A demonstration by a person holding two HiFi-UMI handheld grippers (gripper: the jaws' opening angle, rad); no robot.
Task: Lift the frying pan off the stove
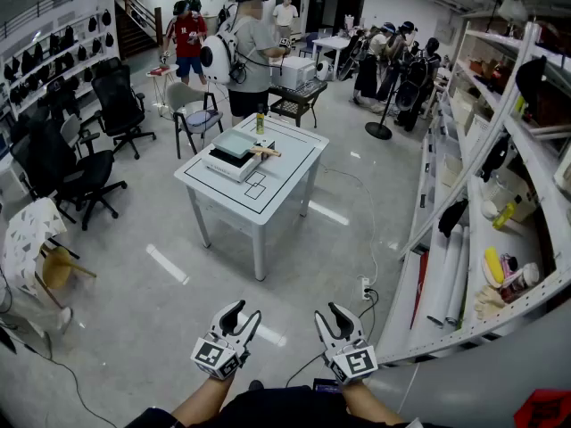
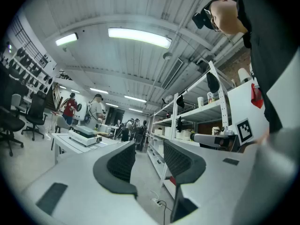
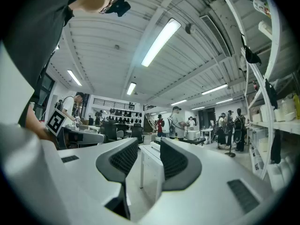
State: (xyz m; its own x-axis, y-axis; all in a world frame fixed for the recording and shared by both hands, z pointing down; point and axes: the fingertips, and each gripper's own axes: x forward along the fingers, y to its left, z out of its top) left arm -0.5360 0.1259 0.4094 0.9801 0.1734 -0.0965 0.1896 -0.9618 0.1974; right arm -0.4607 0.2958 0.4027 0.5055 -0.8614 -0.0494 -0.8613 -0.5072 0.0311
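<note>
well, we hold our white left gripper (image 1: 243,314) and white right gripper (image 1: 328,314) low by our body, each with black-padded jaws parted and nothing between them. the pale green squarish frying pan (image 1: 235,142) with a wooden handle sits on the white portable stove (image 1: 225,162) atop the white rectangular table (image 1: 285,175), well apart from both grippers.
</note>
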